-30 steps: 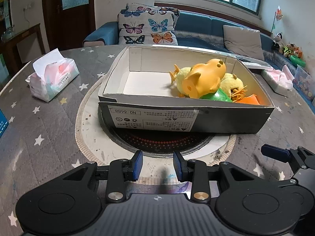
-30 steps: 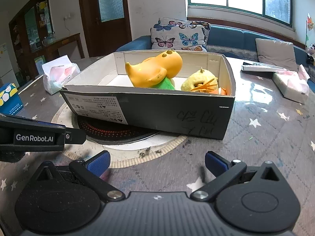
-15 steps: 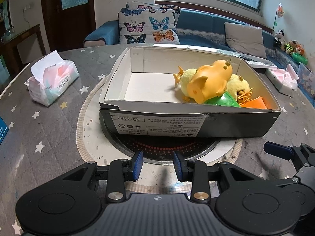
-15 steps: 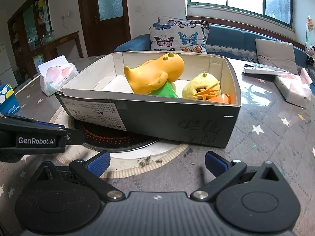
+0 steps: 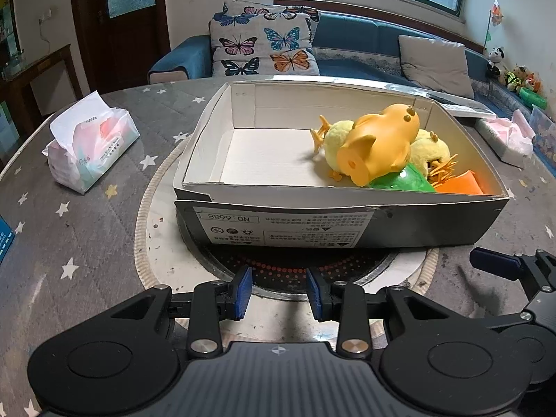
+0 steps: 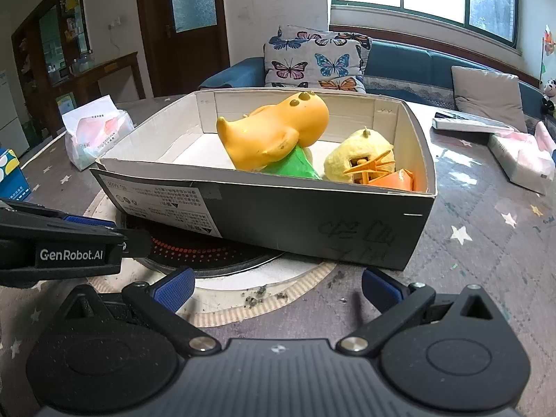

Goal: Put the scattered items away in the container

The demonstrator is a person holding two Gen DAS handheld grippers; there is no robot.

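Observation:
A grey cardboard box [image 5: 347,224] [image 6: 278,219] stands on the round table's centre disc. Inside it lie an orange rubber duck [image 5: 378,146] [image 6: 274,132], yellow plush chicks [image 5: 338,139] [image 6: 361,156], a green toy [image 5: 403,180] [image 6: 292,165] and an orange piece [image 5: 458,184] [image 6: 392,180]. My left gripper [image 5: 278,292] hovers in front of the box, empty, its jaws a narrow gap apart. My right gripper [image 6: 276,286] is open wide and empty, near the box's right front corner. Each gripper shows at the edge of the other's view.
A tissue pack [image 5: 87,149] [image 6: 97,135] lies at the left. Another tissue pack [image 5: 504,139] [image 6: 521,160] and a remote control [image 6: 469,123] lie at the right. A blue carton [image 6: 10,177] sits at the far left. A sofa with cushions stands behind the table.
Both grippers have risen a little, so I see deeper into the box. Their jaw openings are unchanged. The toys have not moved.

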